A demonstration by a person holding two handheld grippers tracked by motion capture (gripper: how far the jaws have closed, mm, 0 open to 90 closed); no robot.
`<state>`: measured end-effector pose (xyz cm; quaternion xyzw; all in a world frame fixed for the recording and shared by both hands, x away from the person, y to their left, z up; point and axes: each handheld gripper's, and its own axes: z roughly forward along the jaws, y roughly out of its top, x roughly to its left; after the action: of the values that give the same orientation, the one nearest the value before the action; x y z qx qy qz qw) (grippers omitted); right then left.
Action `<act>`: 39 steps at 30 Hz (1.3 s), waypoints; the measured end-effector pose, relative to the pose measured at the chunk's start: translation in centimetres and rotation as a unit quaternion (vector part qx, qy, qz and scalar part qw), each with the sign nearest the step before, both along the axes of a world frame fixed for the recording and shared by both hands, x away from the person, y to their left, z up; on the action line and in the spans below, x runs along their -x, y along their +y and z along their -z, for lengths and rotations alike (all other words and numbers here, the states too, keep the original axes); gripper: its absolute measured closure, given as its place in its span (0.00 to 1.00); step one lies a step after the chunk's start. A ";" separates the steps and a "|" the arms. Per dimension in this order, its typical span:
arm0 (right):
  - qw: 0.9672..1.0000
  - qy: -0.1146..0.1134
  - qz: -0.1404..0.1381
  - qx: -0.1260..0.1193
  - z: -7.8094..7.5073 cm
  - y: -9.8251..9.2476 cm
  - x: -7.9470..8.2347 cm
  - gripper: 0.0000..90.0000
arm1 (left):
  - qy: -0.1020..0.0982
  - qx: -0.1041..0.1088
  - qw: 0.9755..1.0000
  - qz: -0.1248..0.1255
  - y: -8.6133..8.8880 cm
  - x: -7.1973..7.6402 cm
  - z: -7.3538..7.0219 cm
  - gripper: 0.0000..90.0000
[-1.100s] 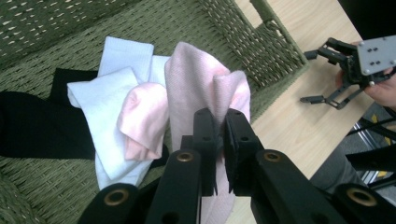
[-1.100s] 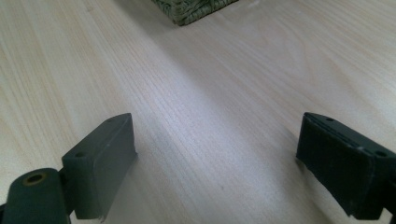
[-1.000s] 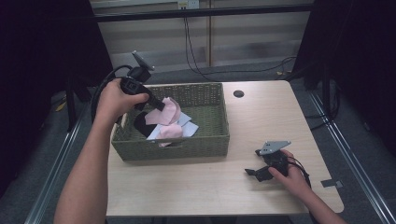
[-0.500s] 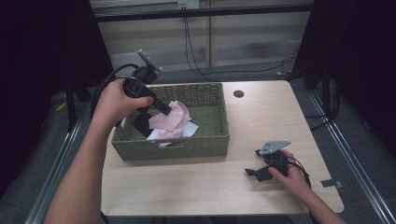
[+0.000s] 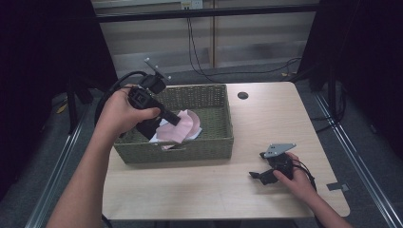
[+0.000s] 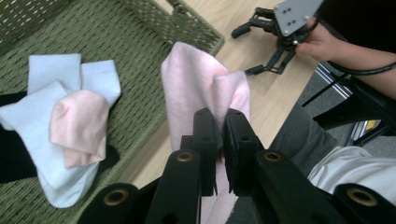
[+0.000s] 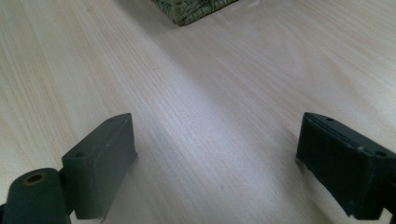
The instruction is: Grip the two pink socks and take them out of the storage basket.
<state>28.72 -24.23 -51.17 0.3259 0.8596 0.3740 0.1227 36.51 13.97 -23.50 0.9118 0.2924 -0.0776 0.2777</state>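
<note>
A pink sock (image 6: 196, 88) clamped between the jaws of the left claw (image 6: 218, 140), lifted above the near edge of a green woven basket (image 5: 209, 142) on the left half of the counter (image 5: 266, 123). Hanging loose from the grip, folded over on itself, its upper end clear of the basket rim in the left gripper view. In the high view, the same pink sock (image 5: 183, 126) over the middle of the basket, held by the left claw (image 5: 172, 118) tilted down and to the right from a left hand (image 5: 121, 114) raised above the basket's left end. Still lying on the basket floor, another pink sock (image 6: 79, 126) draped across two pale blue socks (image 6: 51, 107), with a dark item partly beneath them, too hidden to identify. Near the right front of the counter, the right claw (image 5: 259, 173) resting low on the wood in a right hand (image 5: 294, 178), jaws spread wide apart with nothing between them, grey plate on top. From the right gripper view, bare light wood grain between the two black jaws of the right claw (image 7: 215, 158), a corner of the basket at the far edge. A dark round hole (image 5: 243, 95) in the counter at the far side, just right of the basket.
</note>
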 end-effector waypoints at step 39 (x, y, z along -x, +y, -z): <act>1.000 0.001 0.000 0.000 0.0 0.0 0.0 0.12 | -0.008 0.021 0.999 0.041 -3.4 2.6 10.6 0.71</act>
<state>28.69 -24.22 -51.17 0.3268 0.8597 0.3734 0.1216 33.88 10.52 -34.13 0.9178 0.2504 -0.0875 0.2954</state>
